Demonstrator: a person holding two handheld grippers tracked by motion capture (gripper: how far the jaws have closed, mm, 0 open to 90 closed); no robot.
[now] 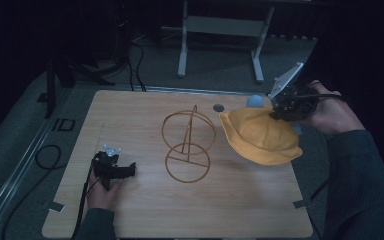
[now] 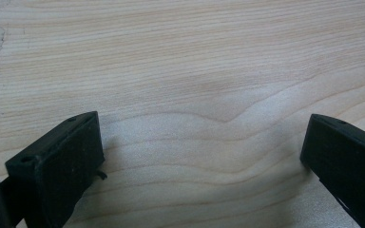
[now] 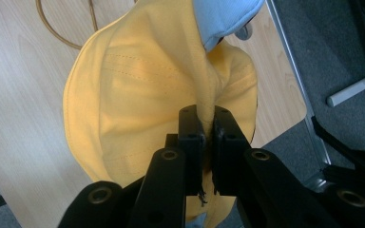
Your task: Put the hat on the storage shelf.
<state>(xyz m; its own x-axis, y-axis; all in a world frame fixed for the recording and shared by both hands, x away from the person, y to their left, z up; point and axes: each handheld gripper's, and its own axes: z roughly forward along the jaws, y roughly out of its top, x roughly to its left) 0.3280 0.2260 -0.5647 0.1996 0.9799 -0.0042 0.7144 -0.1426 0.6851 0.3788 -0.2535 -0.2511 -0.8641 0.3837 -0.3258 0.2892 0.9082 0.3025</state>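
Right tool [image 3: 208,128] clamps a fold of the floppy yellow cloth hat [image 1: 260,137], lifting it at three o'clock of the gold wire stand [image 1: 187,147], likely its perch. Left tool [image 2: 204,147] rests on the pale wooden desk [image 1: 145,210], jaws apart, out of the way.

— What is seen between the left jaws?
— Bare wooden table [image 2: 195,71], its grain running across.
— And beyond the right jaws?
— A wire stand [image 1: 187,147] is set on it.

Yellow hat [image 1: 260,136] with pale blue lining, golden wire stand [image 1: 187,146], light woodgrain table [image 1: 130,210].
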